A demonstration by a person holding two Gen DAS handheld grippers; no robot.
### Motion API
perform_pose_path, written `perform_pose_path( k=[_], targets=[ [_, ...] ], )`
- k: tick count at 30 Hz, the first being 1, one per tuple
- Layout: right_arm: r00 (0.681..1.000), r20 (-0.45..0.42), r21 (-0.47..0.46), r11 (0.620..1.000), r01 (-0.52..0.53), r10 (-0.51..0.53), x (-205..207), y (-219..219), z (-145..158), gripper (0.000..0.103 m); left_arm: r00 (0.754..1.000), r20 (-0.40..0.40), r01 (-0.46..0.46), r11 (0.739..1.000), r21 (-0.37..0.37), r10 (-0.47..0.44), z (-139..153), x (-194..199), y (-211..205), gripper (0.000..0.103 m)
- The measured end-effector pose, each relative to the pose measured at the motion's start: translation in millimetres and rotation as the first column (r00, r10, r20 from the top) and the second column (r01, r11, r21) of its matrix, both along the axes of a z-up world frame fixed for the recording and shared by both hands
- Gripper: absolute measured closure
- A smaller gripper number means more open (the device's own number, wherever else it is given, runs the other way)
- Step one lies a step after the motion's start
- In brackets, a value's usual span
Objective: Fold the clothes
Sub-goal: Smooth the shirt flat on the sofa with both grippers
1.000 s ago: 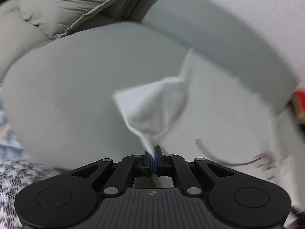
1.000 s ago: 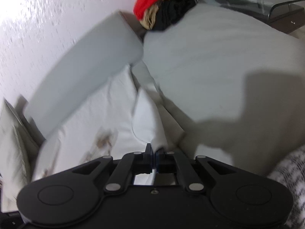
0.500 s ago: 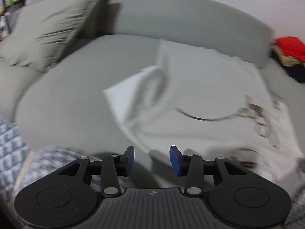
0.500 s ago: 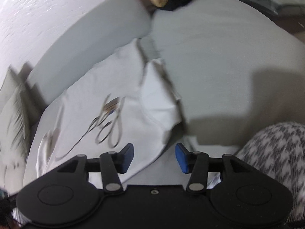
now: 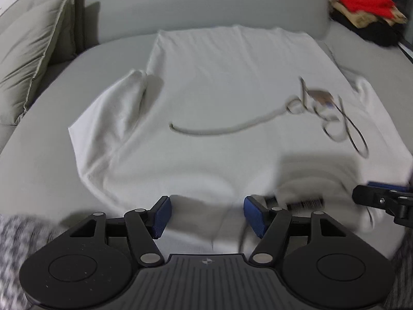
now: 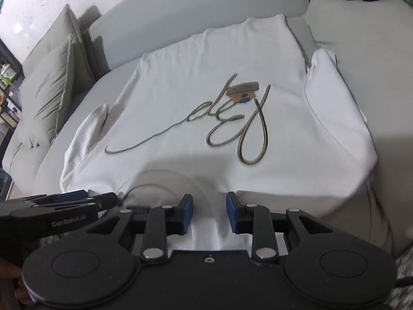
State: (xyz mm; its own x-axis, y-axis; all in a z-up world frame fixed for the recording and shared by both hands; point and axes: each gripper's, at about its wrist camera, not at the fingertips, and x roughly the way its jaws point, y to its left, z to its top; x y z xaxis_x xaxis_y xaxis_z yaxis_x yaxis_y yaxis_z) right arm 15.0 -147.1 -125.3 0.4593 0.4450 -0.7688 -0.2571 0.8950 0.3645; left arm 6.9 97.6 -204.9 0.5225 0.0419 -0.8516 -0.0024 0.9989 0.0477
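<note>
1. Shirt (image 6: pixel 206 59): white, spread flat on the grey sofa (image 6: pixel 361 38), script print up, collar end nearest.
2. Left gripper (image 5: pixel 206 213): jaws apart and widening over the collar edge, gripping nothing.
3. Right gripper (image 6: pixel 209 213): jaws apart, narrowing above the cloth, not pinching it.

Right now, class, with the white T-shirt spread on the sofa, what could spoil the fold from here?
1. The left sleeve is bunched, so folding now may trap wrinkles.
2. The right gripper is closing over the collar edge with the left gripper close beside it; they could collide or drag the white T-shirt askew.
</note>
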Motion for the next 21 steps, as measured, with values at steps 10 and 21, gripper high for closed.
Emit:
perform_pose_path(
  k=[10,21],
  targets=[
    [0.973,-0.012,0.207,0.951,0.229,-0.232,-6.1,-94.9,29.5,0.048,0.996,0.073,0.046,0.997,-0.059,-0.042,29.6,-8.8,-3.3,0.041],
    [0.827,-0.201,0.2,0.804,0.56,-0.526,73.9,-170.0,-19.2,0.075,0.996,0.017,0.086,0.993,-0.086,-0.085,3.2,29.5,-35.7,0.038]
  ],
)
